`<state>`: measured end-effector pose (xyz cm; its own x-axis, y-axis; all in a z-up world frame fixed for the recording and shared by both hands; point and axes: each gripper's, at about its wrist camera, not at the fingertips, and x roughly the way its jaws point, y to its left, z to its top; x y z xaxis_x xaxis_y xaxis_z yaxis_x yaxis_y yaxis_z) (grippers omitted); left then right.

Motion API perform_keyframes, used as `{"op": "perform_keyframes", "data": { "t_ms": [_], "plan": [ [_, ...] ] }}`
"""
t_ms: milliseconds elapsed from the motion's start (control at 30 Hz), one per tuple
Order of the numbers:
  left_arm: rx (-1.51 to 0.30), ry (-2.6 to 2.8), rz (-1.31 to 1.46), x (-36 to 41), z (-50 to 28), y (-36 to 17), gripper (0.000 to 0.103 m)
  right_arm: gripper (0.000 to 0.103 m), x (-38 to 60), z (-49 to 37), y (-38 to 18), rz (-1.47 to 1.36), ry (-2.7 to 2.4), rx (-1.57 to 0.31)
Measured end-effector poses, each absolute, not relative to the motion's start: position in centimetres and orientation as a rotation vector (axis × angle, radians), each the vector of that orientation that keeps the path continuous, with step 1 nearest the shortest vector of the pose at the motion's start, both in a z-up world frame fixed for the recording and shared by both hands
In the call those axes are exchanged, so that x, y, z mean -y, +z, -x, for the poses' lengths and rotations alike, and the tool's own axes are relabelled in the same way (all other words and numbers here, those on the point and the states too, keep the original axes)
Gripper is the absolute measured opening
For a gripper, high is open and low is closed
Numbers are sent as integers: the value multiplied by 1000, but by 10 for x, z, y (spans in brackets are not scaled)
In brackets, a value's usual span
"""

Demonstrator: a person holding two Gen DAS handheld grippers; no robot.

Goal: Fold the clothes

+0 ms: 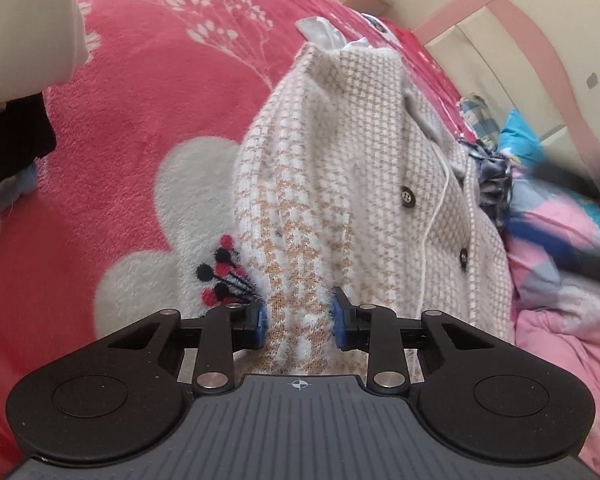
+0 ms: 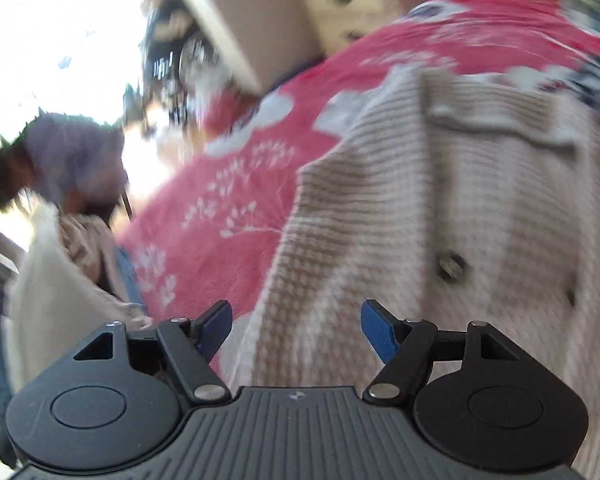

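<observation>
Houndstooth cardigan [image 1: 340,168] on red floral blanket [image 1: 148,128]

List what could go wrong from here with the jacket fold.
1. The left gripper pinches only a narrow strip of the houndstooth jacket, perhaps a sleeve; the fuzzy knit may slip out when pulled.
2. The right gripper is open and holds nothing, so the jacket could drag and bunch on the plush red blanket.
3. A loose white cord across the buttons may snag.
</observation>
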<state>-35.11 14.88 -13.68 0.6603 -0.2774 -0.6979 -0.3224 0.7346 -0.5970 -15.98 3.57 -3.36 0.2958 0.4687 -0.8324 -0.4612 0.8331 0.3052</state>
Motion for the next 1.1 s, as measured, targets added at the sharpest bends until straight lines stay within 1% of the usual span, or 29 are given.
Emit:
{"op": "perform_keyframes", "data": {
  "t_ms": [167,233,400,433,500,567,600,633,667,700,733,800,967,1100],
  "plan": [
    [-801,-19,751,-144,354,-129,28,78,-130,115,-69,232,592,-1177],
    [-767,-51,758,-144,357,-128,28,81,-156,108,-86,316,550,-1196],
    [-726,-104,758,-143,358,-126,28,81,-201,102,-131,565,468,-1198],
    [-719,-115,755,-142,358,-126,28,85,-205,104,-139,615,465,-1180],
    [-706,-137,748,-140,358,-125,28,89,-202,106,-144,623,469,-1142],
    [-692,-159,739,-139,358,-123,27,88,-192,99,-142,543,470,-1154],
    [-691,-163,749,-139,358,-124,27,82,-184,94,-141,501,469,-1160],
    [-689,-168,759,-140,358,-126,27,71,-178,91,-139,474,462,-1162],
    [-686,-170,768,-139,356,-127,27,64,-173,87,-137,458,449,-1162],
    [-682,-172,776,-138,354,-128,27,46,-168,84,-134,442,436,-1161],
    [-677,-175,771,-136,353,-128,27,33,-161,80,-130,414,425,-1166],
    [-669,-180,750,-133,354,-125,27,19,-146,75,-121,343,409,-1175],
    [-626,-183,689,-126,360,-113,27,17,-100,76,-81,170,435,-1103],
    [-581,-214,570,-105,365,-96,27,16,-55,84,-46,54,453,-1020]
  ]
}}
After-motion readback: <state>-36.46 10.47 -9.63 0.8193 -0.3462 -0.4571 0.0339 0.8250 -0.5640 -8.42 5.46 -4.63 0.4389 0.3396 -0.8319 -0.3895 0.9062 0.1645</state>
